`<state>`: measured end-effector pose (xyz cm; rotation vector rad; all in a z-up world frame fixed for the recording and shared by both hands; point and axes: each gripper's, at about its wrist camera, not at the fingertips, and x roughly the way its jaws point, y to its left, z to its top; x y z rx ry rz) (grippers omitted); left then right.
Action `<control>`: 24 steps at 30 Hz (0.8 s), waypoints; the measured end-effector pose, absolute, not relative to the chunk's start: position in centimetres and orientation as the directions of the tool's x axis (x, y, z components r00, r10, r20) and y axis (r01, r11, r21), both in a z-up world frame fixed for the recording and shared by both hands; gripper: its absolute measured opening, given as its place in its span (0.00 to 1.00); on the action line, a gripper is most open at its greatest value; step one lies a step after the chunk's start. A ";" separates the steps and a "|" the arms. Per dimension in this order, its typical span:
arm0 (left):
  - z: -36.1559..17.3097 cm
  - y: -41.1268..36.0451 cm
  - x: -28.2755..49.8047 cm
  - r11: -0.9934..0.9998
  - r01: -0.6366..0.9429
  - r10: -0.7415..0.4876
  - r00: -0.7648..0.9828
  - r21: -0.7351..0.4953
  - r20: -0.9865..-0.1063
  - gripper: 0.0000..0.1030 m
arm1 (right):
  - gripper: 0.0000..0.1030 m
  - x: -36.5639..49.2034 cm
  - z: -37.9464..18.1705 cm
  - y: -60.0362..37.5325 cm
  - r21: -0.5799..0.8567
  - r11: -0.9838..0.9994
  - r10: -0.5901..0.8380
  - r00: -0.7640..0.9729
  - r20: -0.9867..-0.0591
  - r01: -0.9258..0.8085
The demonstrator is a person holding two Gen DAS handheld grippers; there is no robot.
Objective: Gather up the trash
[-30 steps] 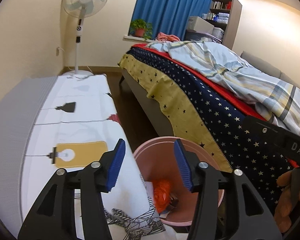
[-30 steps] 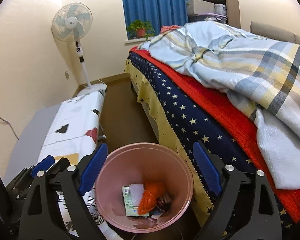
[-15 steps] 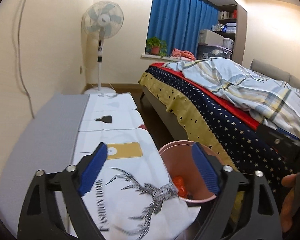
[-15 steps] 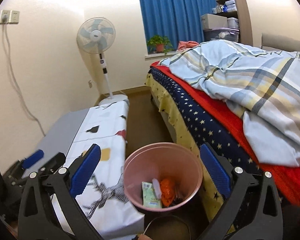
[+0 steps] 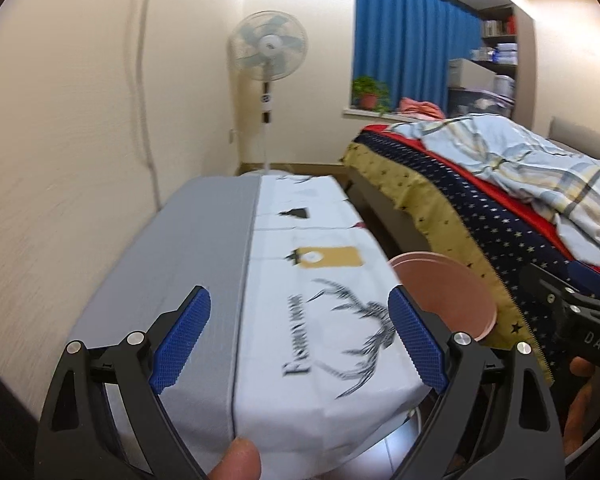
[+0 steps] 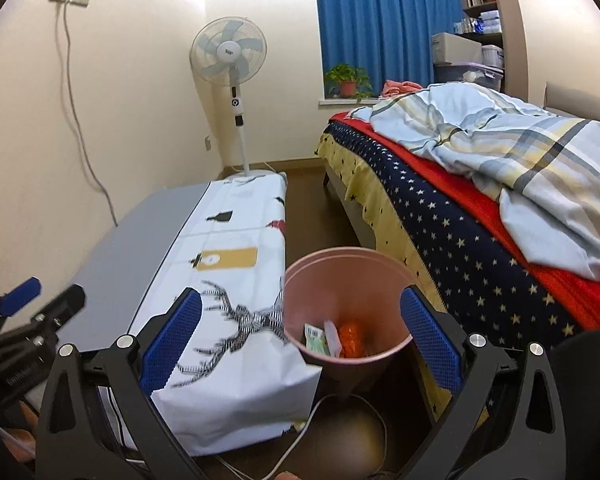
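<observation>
Both grippers hung empty, the left gripper (image 5: 300, 340) with its fingers just spread wide over the cloth-covered tabletop (image 5: 300, 280) and the right gripper (image 6: 300, 336) equally wide, framing the pink bin (image 6: 340, 276) on the floor between tabletop and bed (image 6: 460, 232). The bin at 12 o'clock of the right gripper held an orange wrapper (image 6: 351, 338), a green packet (image 6: 315, 338) and a white scrap. The risk, as I judged it: a careless swing could clip the bin's rim and tip it, or snag the white cable (image 6: 300, 436) at 6 o'clock.
</observation>
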<state>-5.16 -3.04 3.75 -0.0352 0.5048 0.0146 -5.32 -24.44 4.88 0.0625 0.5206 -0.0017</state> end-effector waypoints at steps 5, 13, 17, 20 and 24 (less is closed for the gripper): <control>3.2 -2.3 -5.8 0.998 -0.058 0.042 0.871 -0.017 -0.490 0.90 | 0.95 -5.3 3.8 -23.9 0.050 0.998 0.004 0.856 -0.517 0.025; 2.3 -1.3 -5.5 0.995 -0.086 0.048 0.861 -0.052 -0.506 0.92 | 0.95 -4.6 3.1 -23.2 0.038 0.999 -0.004 0.847 -0.532 0.028; 1.7 -0.9 -5.2 0.992 -0.102 0.051 0.854 -0.071 -0.518 0.92 | 0.95 -4.5 2.9 -23.0 0.032 0.999 -0.006 0.846 -0.533 0.027; 1.5 -0.9 -5.2 0.992 -0.103 0.053 0.852 -0.067 -0.521 0.92 | 0.95 -4.3 2.8 -22.9 0.034 0.999 -0.005 0.844 -0.537 0.027; 1.4 -1.0 -5.1 0.993 -0.101 0.057 0.854 -0.057 -0.517 0.92 | 0.95 -4.2 2.7 -22.7 0.029 0.999 -0.005 0.844 -0.536 0.024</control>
